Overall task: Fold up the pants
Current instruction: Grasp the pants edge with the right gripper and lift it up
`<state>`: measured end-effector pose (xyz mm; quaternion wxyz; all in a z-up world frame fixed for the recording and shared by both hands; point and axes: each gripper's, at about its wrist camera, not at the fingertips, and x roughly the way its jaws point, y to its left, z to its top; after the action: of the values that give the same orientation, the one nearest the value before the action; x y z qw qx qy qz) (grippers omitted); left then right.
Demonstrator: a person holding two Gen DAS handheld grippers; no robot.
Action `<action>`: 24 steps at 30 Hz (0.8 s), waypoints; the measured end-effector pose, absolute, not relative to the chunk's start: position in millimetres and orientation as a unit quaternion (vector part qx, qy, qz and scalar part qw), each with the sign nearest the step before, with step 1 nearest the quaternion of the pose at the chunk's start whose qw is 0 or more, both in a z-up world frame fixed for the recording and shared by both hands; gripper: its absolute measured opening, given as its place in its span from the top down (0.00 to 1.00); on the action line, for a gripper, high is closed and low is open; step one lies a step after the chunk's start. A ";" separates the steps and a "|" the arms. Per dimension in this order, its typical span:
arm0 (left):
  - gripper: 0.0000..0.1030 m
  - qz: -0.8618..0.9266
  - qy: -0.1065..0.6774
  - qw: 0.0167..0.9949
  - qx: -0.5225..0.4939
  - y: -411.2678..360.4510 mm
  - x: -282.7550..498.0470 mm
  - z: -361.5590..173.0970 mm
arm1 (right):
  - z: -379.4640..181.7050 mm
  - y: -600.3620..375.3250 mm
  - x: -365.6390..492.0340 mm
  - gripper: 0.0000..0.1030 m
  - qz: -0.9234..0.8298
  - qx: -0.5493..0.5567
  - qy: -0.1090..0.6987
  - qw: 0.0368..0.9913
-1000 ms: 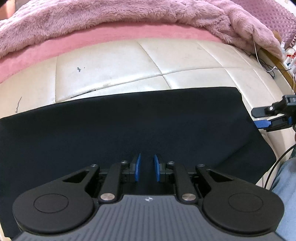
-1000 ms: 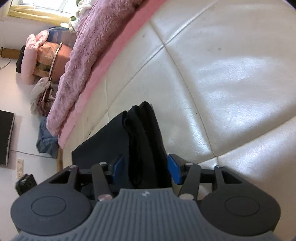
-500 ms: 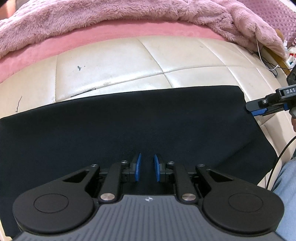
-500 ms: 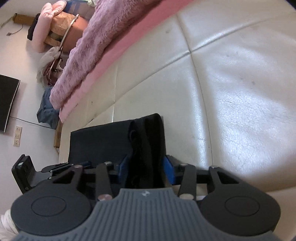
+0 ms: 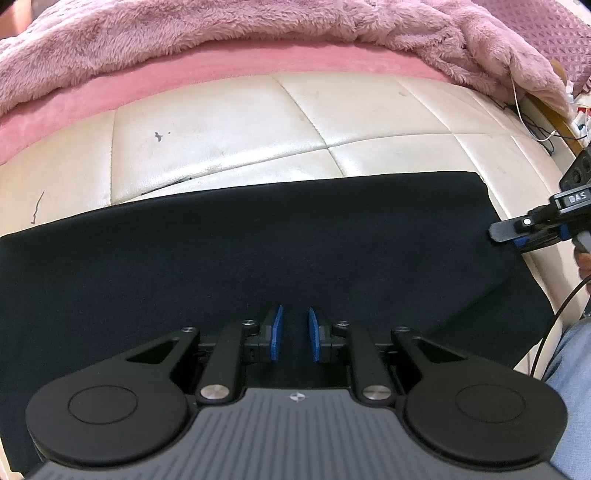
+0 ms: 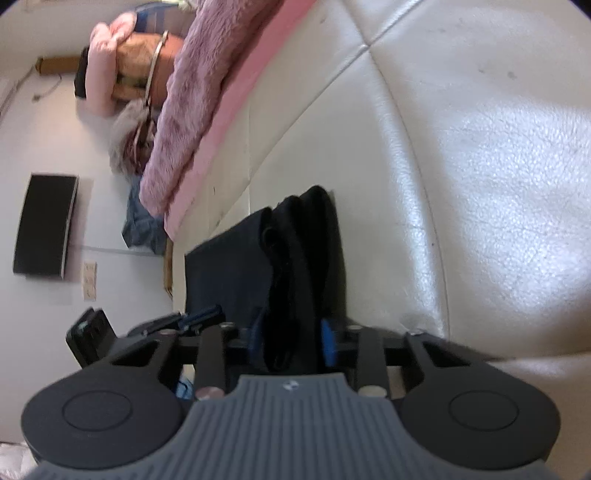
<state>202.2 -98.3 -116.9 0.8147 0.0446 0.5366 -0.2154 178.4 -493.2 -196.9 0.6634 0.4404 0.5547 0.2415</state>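
Right jaws: the right gripper (image 6: 291, 343) is closing, with a bunched end of the black pants (image 5: 258, 258) between its blue pads (image 6: 328, 341); the fabric fills the gap, and the near pad looks pressed against it.
Left jaws: the left gripper (image 5: 294, 334) has a narrow gap between its blue pads (image 5: 276, 332); dark cloth lies below and between them, but whether they pinch it cannot be told.
Pants: spread as a flat, dark, roughly rectangular band across the cream leather cushion (image 5: 221, 140), its far edge straight and its end toward the right gripper drooping off the cushion's near edge.
Beyond the pants: bare cushion, then a pink fluffy blanket (image 5: 221, 33) along its back.
Done: judging by the layered end in the right wrist view, the pants seem folded lengthwise already.
Left: the crosswise fold, bringing the gripped end over toward the other end, and smoothing.
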 end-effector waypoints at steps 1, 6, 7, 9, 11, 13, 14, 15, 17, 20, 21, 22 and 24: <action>0.81 -0.216 0.536 0.815 0.046 -98.2 201.6 -116.9 | -199.7 -490.5 178.7 0.80 0.244 0.447 0.550 0.662; 0.81 -0.228 0.529 0.816 0.055 -97.6 200.7 -115.7 | -195.7 -486.5 170.5 0.87 0.241 0.440 0.541 0.675; 0.81 -0.233 0.526 0.816 0.057 -96.6 200.7 -115.6 | -192.7 -486.3 168.5 0.88 0.237 0.437 0.540 0.679; 0.81 -0.240 0.520 0.818 0.060 -95.0 201.3 -113.9 | -182.1 -484.7 165.6 0.88 0.233 0.431 0.534 0.689; 0.81 -0.238 0.512 0.823 0.068 -92.2 201.7 -110.9 | -168.2 -487.7 163.2 0.88 0.229 0.420 0.530 0.700; 0.81 -0.239 0.505 0.827 0.067 -86.4 201.9 -107.3 | -151.0 -487.2 163.4 0.88 0.221 0.405 0.529 0.712; 0.81 -0.241 0.501 0.829 0.064 -82.5 201.4 -104.9 | -140.5 -486.4 164.3 0.89 0.216 0.398 0.530 0.717; 0.81 -0.241 0.497 0.832 0.062 -78.2 200.6 -102.6 | -129.9 -485.2 165.1 0.89 0.213 0.391 0.529 0.723; 0.81 -0.233 0.487 0.840 0.060 -66.1 198.0 -98.4 | -109.9 -480.4 167.6 0.89 0.209 0.372 0.530 0.733; 0.81 -0.205 0.478 0.853 0.049 -38.4 195.3 -94.5 | -71.2 -463.1 172.3 0.89 0.204 0.339 0.530 0.750; 0.81 -0.191 0.476 0.857 0.041 -25.3 194.5 -94.3 | -59.2 -456.9 173.6 0.89 0.204 0.330 0.529 0.754; 0.81 -0.174 0.476 0.862 0.030 -8.4 192.8 -95.5 | -45.9 -448.6 175.0 0.89 0.204 0.321 0.527 0.760; 0.81 -0.139 0.480 0.866 0.013 21.0 189.7 -99.1 | -22.7 -429.8 178.0 0.89 0.208 0.307 0.524 0.766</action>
<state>189.7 21.0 -99.1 0.8663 0.0125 0.4796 -0.1393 178.0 -429.8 -22.7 0.7664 0.3073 0.5245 0.2076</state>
